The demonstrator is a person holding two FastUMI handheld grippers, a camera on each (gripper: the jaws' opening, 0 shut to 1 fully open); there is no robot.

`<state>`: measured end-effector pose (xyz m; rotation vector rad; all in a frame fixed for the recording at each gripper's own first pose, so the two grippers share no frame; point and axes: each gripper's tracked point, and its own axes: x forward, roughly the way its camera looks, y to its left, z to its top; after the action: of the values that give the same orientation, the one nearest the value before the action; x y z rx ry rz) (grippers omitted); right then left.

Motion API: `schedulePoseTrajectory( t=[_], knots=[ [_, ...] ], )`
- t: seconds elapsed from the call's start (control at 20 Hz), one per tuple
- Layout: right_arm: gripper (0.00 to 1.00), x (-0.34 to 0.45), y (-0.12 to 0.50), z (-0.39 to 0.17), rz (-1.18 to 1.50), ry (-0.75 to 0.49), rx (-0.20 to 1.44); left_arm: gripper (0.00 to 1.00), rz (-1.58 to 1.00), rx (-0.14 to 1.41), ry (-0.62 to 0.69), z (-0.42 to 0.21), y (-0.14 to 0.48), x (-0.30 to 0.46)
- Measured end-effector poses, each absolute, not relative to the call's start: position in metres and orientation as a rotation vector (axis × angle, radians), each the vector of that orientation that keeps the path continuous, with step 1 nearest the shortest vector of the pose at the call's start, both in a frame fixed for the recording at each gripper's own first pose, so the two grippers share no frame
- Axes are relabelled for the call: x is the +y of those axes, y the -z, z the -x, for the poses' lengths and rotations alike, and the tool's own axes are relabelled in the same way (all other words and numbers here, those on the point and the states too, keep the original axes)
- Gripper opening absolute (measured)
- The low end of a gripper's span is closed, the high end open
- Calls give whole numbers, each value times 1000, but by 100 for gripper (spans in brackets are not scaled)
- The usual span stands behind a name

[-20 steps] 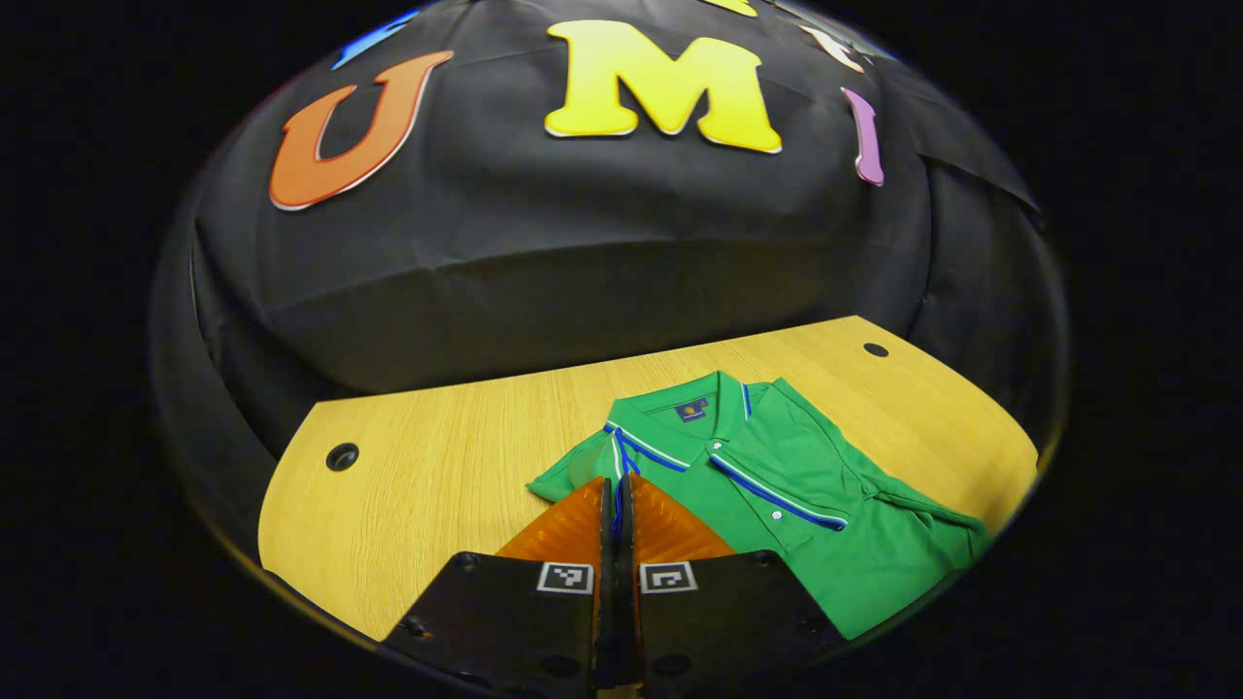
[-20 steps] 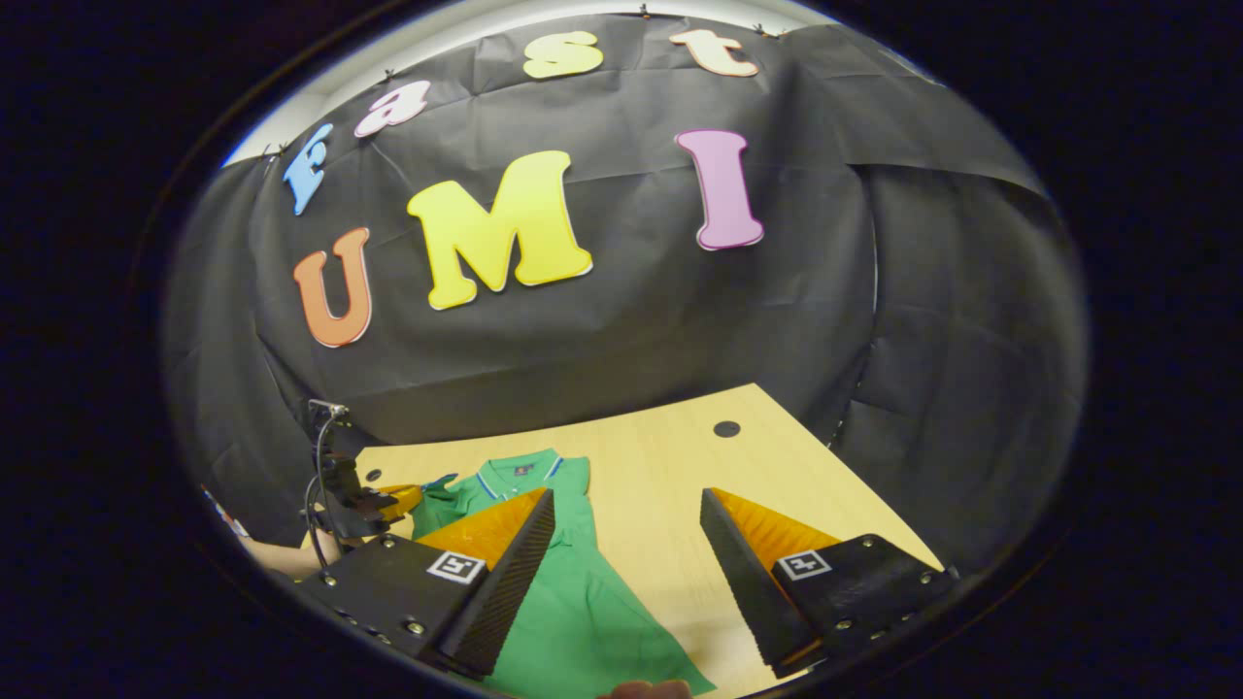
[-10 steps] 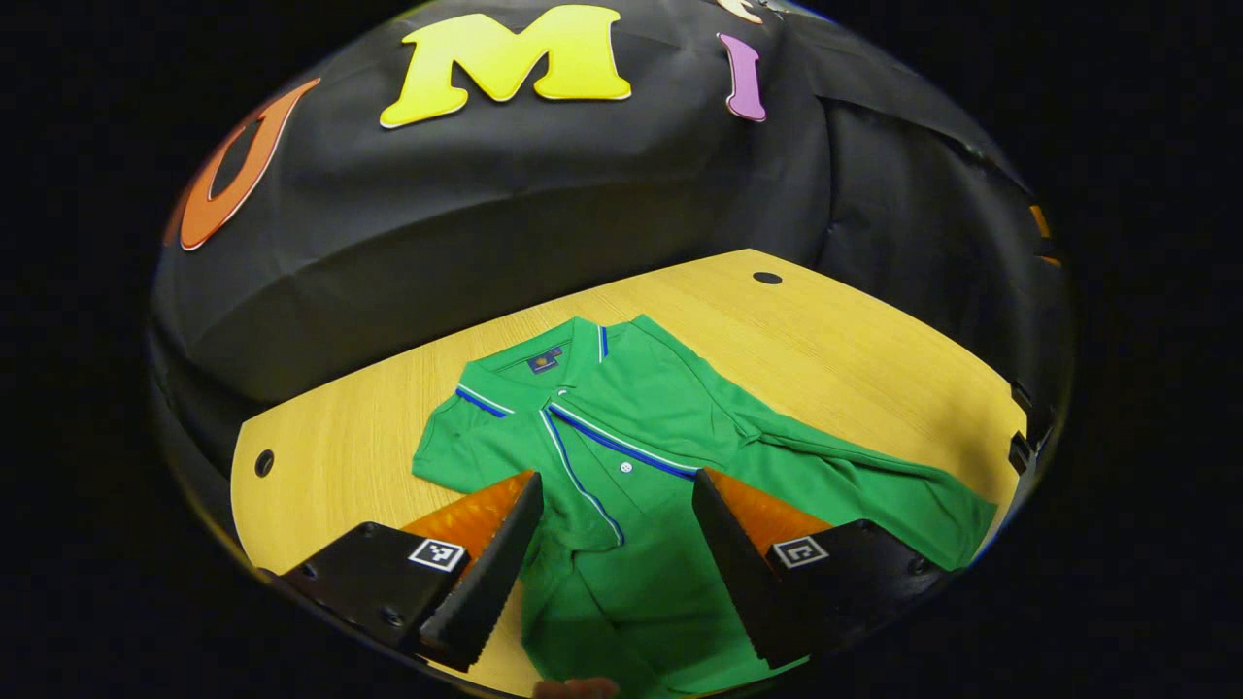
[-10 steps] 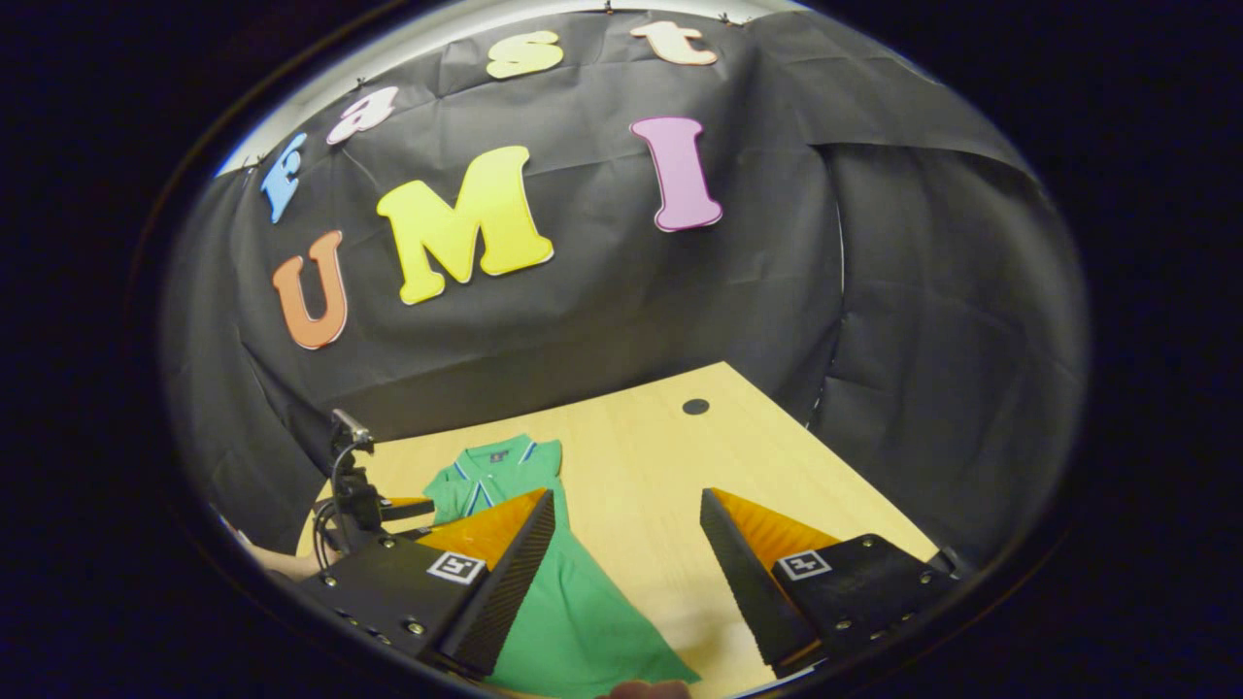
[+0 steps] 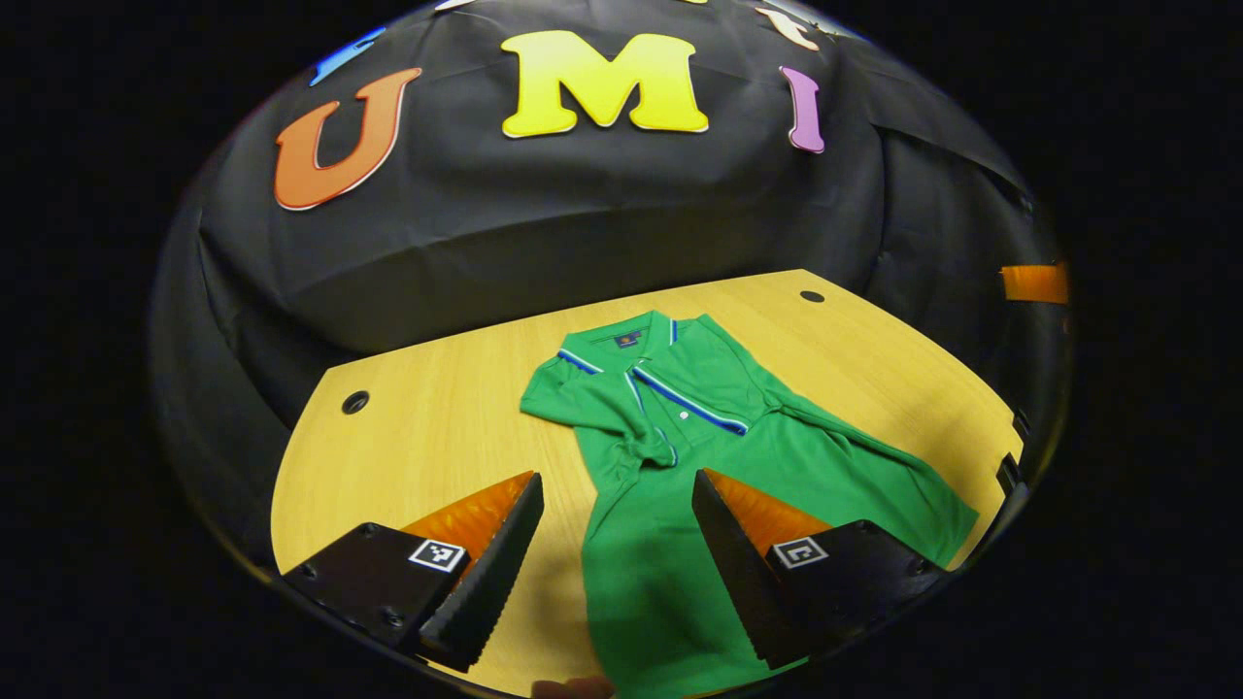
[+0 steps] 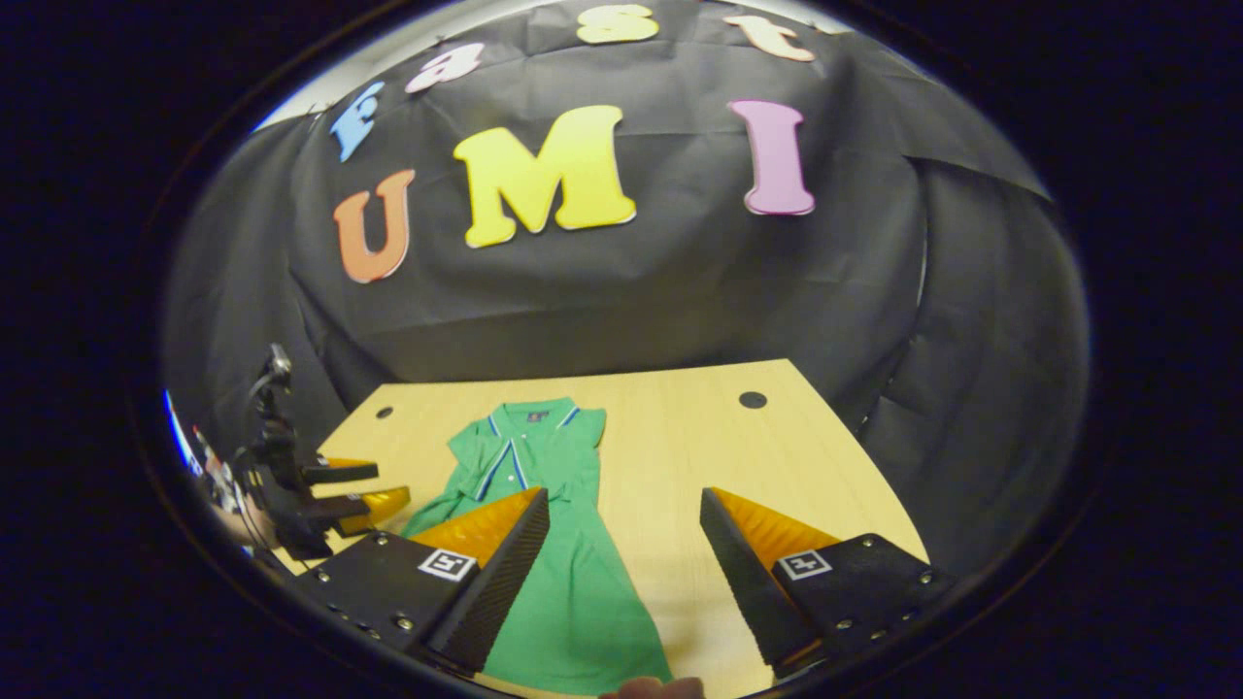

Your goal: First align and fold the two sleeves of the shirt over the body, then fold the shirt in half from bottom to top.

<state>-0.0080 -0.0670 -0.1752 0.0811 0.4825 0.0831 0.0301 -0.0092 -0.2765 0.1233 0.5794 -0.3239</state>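
Left tongs and right tongs gaping, empty, above soft green polo shirt, smooth wooden table

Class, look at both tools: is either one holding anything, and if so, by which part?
Nothing is held. The left tool and right tool are both open above the shirt.

In the left gripper view the shirt ran out past the lower edge, so its hem was cut off, and the left tool hid part of its lower right side. The small mark inside the collar was too small to make out. In the right gripper view the right tool covered the shirt's left side, and the bench was cut at the bottom.
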Motion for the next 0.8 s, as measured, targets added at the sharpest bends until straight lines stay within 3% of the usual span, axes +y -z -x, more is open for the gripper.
schedulePoseTrajectory(
  t=[0.3,0.6,0.8],
  knots=[
    [96,-47,234,29,19,-285,630,99,-71,640,305,33,282,12],
    [96,-74,318,97,172,-393,825,99,-47,791,393,119,320,26],
    [96,-94,366,131,208,-398,946,99,-36,903,415,168,348,34]
  ],
)
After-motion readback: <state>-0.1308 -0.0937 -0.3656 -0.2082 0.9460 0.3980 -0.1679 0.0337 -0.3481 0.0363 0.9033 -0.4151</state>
